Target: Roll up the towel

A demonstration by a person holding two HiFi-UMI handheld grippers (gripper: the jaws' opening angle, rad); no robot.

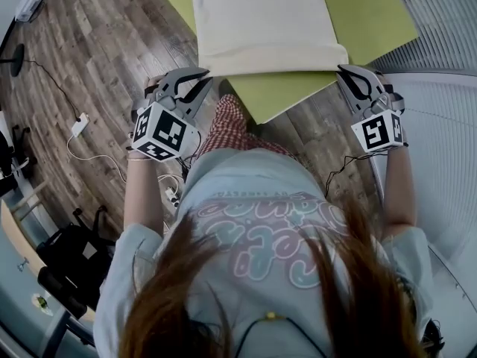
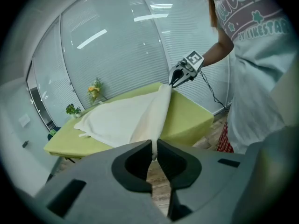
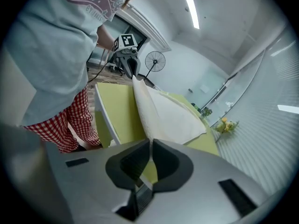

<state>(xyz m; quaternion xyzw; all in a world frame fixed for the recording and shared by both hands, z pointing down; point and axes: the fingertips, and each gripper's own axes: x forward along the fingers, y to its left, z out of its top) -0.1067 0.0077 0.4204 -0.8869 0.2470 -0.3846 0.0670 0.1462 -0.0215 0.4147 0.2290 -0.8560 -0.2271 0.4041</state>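
The top edge of the head view cuts off the towel [image 1: 261, 21] and the table [image 1: 376, 17], so the table's far end is out of sight there. At the table's near edge each towel corner vanishes between pinched jaws: the left gripper [image 2: 153, 148] shows a sliver, the right gripper [image 3: 150, 146] hides its corner wholly. Plants [image 2: 96, 91] at the table's far end are too small to identify

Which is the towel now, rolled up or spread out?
Spread out, not rolled. The towel lies flat on the green table; the left gripper and right gripper pinch its near corners.
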